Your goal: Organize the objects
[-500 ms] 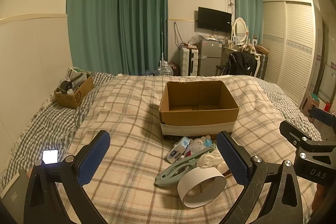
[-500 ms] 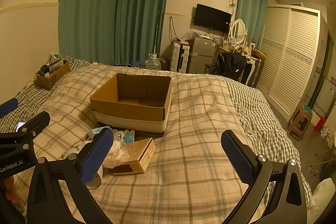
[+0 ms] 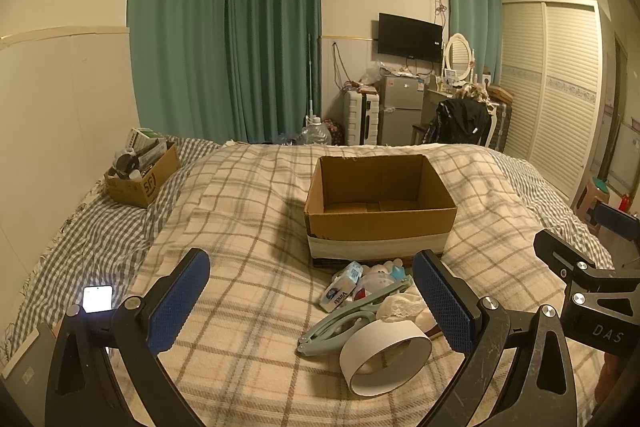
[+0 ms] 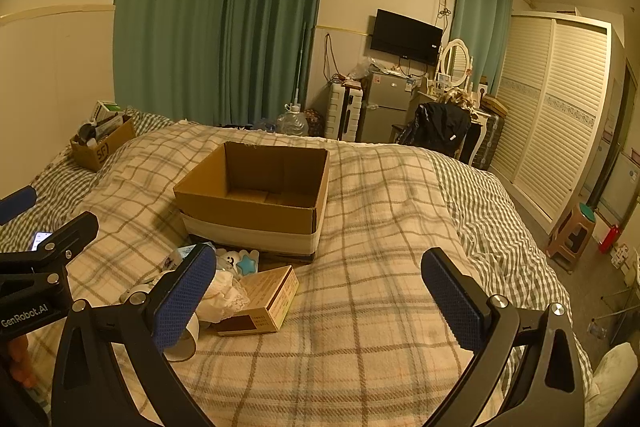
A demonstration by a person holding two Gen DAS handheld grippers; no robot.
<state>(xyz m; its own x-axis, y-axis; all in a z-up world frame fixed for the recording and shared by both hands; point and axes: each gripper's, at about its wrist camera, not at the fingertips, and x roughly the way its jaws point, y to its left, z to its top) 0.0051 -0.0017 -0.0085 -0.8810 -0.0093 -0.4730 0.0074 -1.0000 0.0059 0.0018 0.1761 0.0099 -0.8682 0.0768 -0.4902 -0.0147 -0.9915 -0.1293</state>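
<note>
since half a second ago nothing on the bed (image 3: 248, 327) shifts, both tongs, left (image 3: 310, 301) and right (image 4: 320, 301), hang wide and empty; cardboard box (image 3: 380, 223) unfilled, task barely begun

The left gripper (image 3: 310, 301) fills the bottom of its frame, jaws spread wide with nothing between the blue pads, tilted slightly downward. The right gripper (image 4: 318, 301) sits likewise at the bottom of its own frame, wide apart and empty.
</note>
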